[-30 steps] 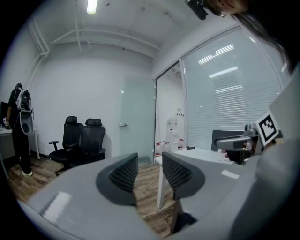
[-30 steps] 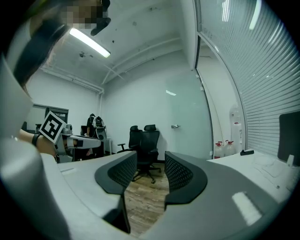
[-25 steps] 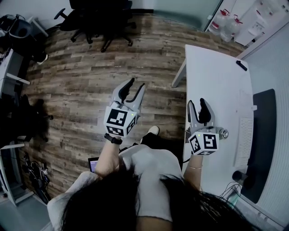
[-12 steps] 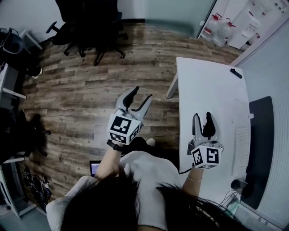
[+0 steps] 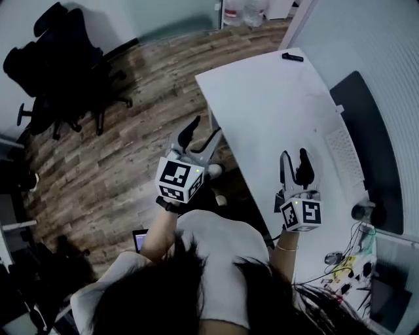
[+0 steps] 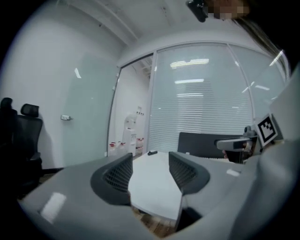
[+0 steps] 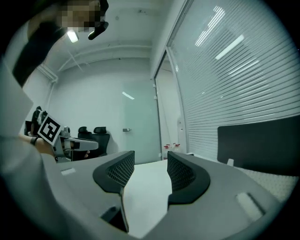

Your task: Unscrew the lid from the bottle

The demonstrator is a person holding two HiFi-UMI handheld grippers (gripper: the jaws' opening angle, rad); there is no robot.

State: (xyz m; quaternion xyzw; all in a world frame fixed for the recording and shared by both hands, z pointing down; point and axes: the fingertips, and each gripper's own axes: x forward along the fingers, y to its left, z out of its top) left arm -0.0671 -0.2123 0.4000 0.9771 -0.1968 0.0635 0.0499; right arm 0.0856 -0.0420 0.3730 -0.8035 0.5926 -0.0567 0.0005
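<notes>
**Grippers: two, one in each of the person's hands.**
- Left gripper (image 5: 200,136): held out over the wooden floor (image 5: 131,150), just beside the table's near left edge. It is tilted up and forward. Its jaws are opening, and nothing stands between them but the view of the table top beyond.
- Right gripper (image 5: 294,160): held over the table (image 5: 275,105), near its front edge, pointing away from the person. The jaws stand apart and empty.
- Marker cubes: two, one on each gripper, on the side nearest the person.

**Arms: two.** Both are bare from the elbow, bent and raised in front of the body. There is a dark band on the left wrist and a thin bracelet on the right.

**Table: one, white.** On it:
- One small black oblong thing (image 5: 292,57) at the far end, too small to name.
- One pale keyboard (image 5: 344,157) along the right side.
- One dark panel (image 5: 366,118) beyond the keyboard, against the blinds.
- A tangle of cables (image 5: 347,268) at the near right corner.

**Bottles.** The only ones showing are big clear jugs (image 5: 242,10) with red caps, at least two. They stand on the floor past the table's far end, well apart from both grippers. Whether one of them is the bottle for the task cannot be told.

**Office chairs (image 5: 62,59):** black, two by their headrests, on the floor to the far left.
</notes>
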